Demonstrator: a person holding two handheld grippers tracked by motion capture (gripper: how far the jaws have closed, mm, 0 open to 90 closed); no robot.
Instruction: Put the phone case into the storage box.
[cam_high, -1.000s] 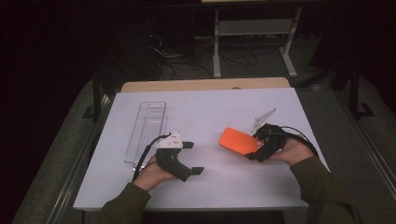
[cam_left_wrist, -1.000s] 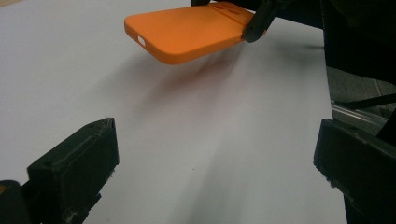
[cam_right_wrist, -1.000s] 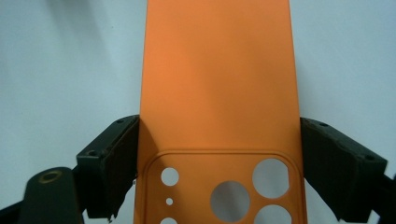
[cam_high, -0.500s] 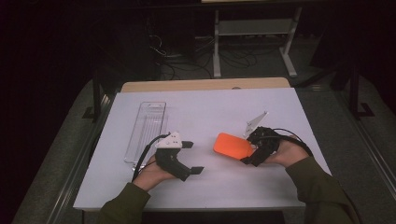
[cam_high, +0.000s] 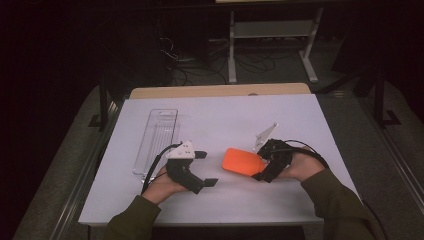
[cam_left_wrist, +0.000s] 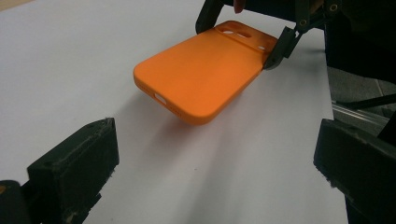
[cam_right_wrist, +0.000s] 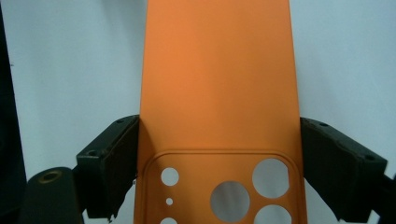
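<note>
An orange phone case (cam_high: 241, 162) hangs just above the white table, held level by its camera-cutout end. My right gripper (cam_high: 262, 167) is shut on it, one jaw on each long side. In the right gripper view the case (cam_right_wrist: 219, 93) runs straight away from me, with the round lens holes near the bottom between my pads (cam_right_wrist: 112, 163). My left gripper (cam_high: 205, 169) rests on the table to the left of the case, jaws wide open and empty. In the left gripper view the case (cam_left_wrist: 201, 74) floats ahead of my open fingers (cam_left_wrist: 74, 163), its free end pointing toward them.
A clear plastic tray (cam_high: 157, 140) lies lengthwise on the white table sheet (cam_high: 225, 120) behind the left hand. A small grey three-cornered plate (cam_high: 265, 135) stands up beside the right gripper. Beyond the table's far edge are a metal stand and cables on a dark floor.
The right hand has carried the orange case a little to the left, toward the left gripper. The left gripper has stayed where it was.
</note>
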